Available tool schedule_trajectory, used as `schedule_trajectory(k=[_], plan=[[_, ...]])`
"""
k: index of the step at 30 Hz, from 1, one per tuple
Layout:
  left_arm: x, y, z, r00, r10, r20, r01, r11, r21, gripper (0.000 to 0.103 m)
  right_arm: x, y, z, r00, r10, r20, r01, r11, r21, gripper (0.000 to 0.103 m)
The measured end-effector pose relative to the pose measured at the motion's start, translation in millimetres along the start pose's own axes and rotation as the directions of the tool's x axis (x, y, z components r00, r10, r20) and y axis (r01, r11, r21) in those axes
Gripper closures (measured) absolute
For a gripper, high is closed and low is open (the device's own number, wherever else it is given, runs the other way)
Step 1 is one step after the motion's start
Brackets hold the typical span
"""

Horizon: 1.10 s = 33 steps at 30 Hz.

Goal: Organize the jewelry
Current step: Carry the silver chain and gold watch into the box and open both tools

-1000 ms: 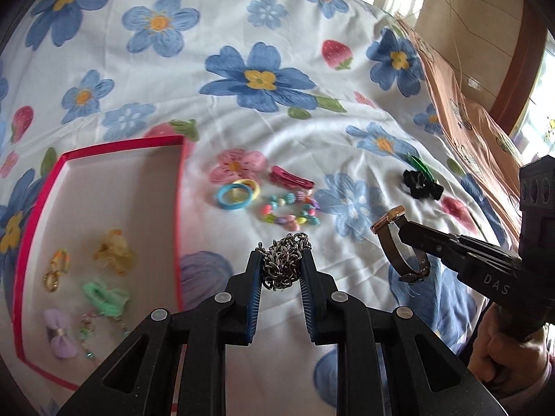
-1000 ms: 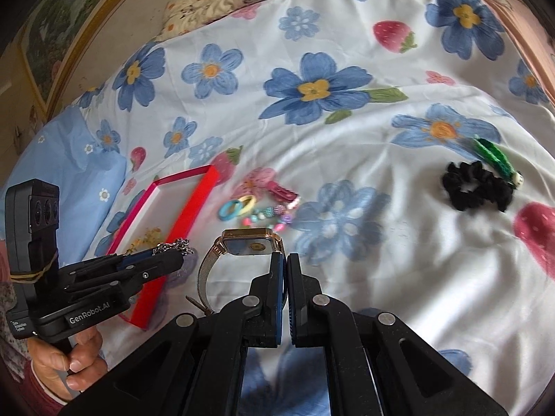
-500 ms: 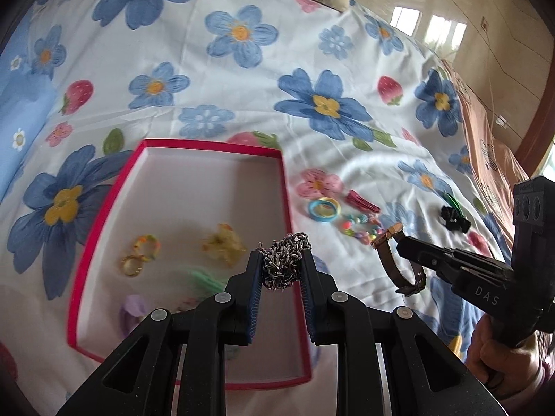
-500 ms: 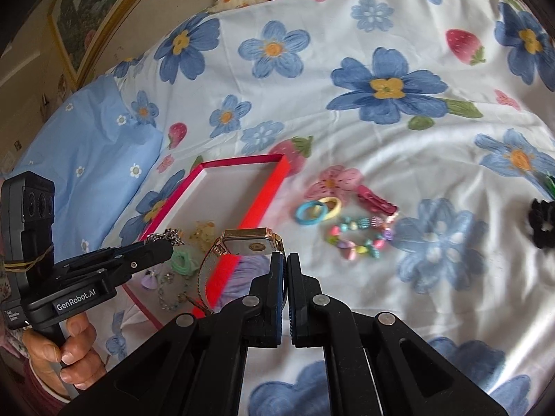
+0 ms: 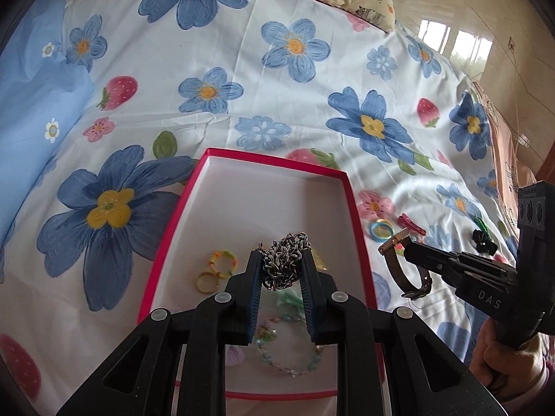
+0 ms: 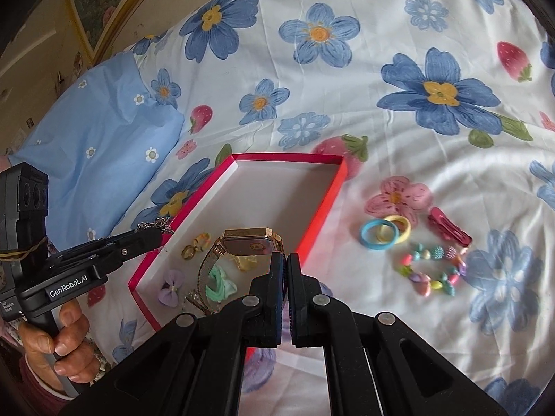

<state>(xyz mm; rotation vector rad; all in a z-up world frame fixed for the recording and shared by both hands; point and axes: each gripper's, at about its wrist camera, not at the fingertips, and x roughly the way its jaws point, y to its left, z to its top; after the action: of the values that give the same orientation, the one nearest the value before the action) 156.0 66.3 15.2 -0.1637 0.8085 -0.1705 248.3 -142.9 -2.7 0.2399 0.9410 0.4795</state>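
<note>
My left gripper [image 5: 281,260] is shut on a bunched silver chain [image 5: 283,260] and holds it above the red-rimmed white tray [image 5: 274,170]. My right gripper [image 6: 286,260] is shut on a gold watch [image 6: 248,244] by its strap, above the tray's [image 6: 288,157] right side. The watch also shows in the left wrist view [image 5: 404,265], right of the tray. In the tray lie rings [image 5: 216,270], a mint hair clip [image 6: 218,286], a lilac bow [image 6: 171,286] and a bead bracelet [image 5: 288,350].
On the flowered bedsheet right of the tray lie blue and yellow hair ties [image 6: 385,230], a dark red clip [image 6: 449,227] and a pastel bead bracelet [image 6: 433,268]. A black scrunchie [image 5: 482,239] lies further right. A blue pillow [image 6: 90,138] is at the left.
Both grippers have moved left from the loose items to over the tray, each still holding its piece. The tray now sits under both.
</note>
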Motion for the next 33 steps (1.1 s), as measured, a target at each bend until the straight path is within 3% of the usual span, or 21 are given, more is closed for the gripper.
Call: schedule_trajectory(k=[16,25,33], plan=[[38.4,18.1,21.2,0.999,0.041,-0.021,-0.041,0.999,-0.01,0.083,40.7,3.5,26.8,1.0,0.008,-0.023,-0.008,1.0,-0.017,0.101],[93.8,31.1,48.6,0.992,0.1,-0.071,-0.101,0.995,-0.008,0.083,83.8,-1.4,51.2,0.998,-0.025,-0.054,0.023,0.999,-0.028,0.101],[141.7,35.4,55.1,0.98,0.143,-0.139,-0.143,0.99,0.011,0.083,123.1,4.0,50.7,0.991,-0.067,-0.113,0.057,0.995,-0.085,0.101]])
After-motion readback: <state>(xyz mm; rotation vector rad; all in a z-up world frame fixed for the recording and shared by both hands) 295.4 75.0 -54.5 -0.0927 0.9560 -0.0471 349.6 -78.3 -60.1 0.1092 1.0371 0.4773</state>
